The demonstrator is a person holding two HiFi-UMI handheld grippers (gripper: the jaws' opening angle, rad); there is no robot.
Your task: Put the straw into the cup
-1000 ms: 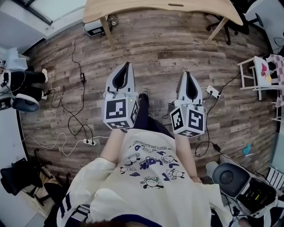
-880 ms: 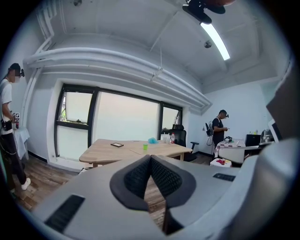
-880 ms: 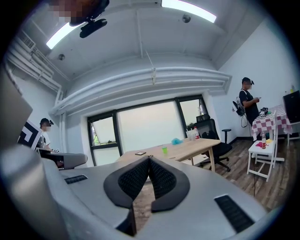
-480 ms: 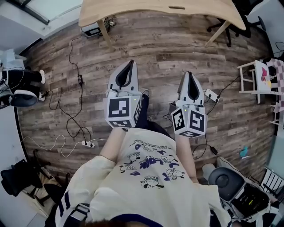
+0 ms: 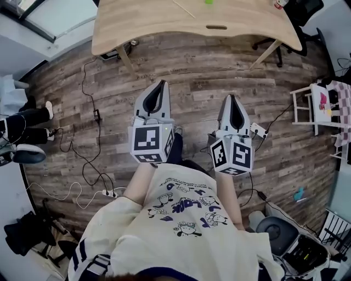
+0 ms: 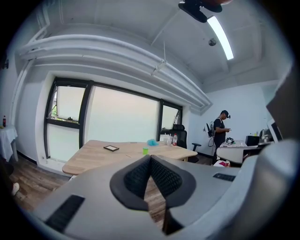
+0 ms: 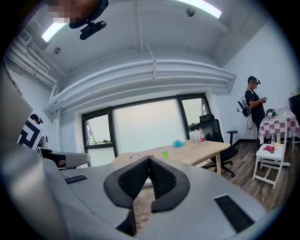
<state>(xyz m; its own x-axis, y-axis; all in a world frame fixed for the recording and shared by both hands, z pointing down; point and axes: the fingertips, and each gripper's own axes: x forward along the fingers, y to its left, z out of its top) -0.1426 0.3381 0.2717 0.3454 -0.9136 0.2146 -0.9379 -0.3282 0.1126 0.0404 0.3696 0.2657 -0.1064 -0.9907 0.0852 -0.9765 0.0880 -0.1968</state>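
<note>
You are holding the left hand-held gripper (image 5: 160, 86) and the right hand-held gripper (image 5: 232, 100) side by side above the wooden floor (image 5: 197, 71), each with jaws pressed together on nothing; the small green cup (image 7: 164, 153) is standing on the desk (image 5: 142, 22) ahead, well apart from both; the thin straw (image 5: 184, 8) is lying near it.

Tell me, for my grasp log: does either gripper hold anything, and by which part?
Nothing is held: the left gripper and the right gripper are both shut, empty.
</note>
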